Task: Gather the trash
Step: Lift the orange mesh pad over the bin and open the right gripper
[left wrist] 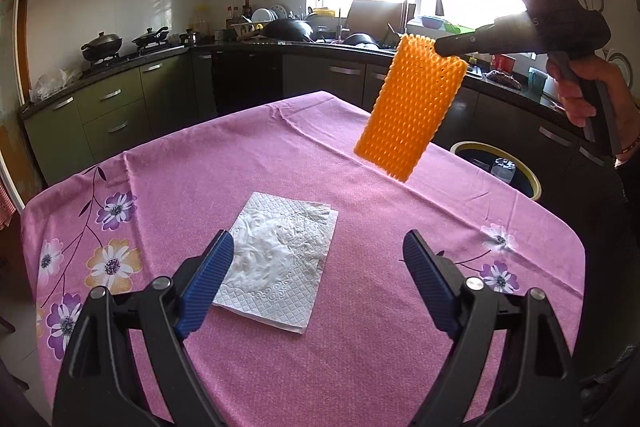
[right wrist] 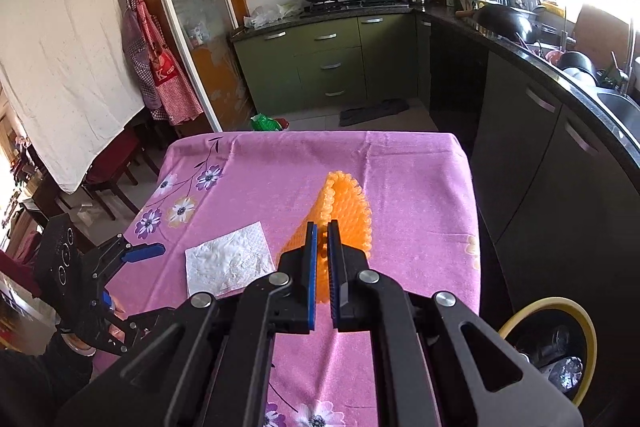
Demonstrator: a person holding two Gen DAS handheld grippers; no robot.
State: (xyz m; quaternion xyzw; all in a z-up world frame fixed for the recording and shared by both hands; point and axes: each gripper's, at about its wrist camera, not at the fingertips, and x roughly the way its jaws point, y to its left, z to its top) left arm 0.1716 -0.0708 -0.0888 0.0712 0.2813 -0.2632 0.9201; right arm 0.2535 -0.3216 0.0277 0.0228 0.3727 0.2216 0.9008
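Right tongs (right wrist: 322, 241): we see them clenched on the top edge of the orange foam fruit net (left wrist: 412, 107), the blue pads (right wrist: 311, 267) pressed close with only the foam between them.
Orange foam fruit net: we find it lifted clear of the bench (left wrist: 320, 347), hanging tilted from the right tongs above the bench's far right part; in the right wrist view it bulges out beyond the pads.
Left tongs (left wrist: 316, 259): we see them released, jaws spread wide, nothing between them, poised low over the near side of the bench.
White paper napkin (left wrist: 280, 259): we see it lying flat on the pink cloth, embossed and a little crumpled in the middle; in the left wrist view its near left part sits behind the left blue pad (left wrist: 208, 283), and we cannot tell whether they touch.
Bench: we see it covered with a pink flowered tablecloth, carrying only the napkin.
Trash bin (left wrist: 534, 183): we see a dark round bin with a yellow rim on the floor just beside the bench's right edge, with something clear and crinkled inside; the foam net hangs near it, still over the cloth.
Hand (left wrist: 576, 99): we see a person's hand gripping the handle of the right tongs.
Surroundings: we see green kitchen cabinets, lidded pans on a stove (right wrist: 348, 1), and a bright window.
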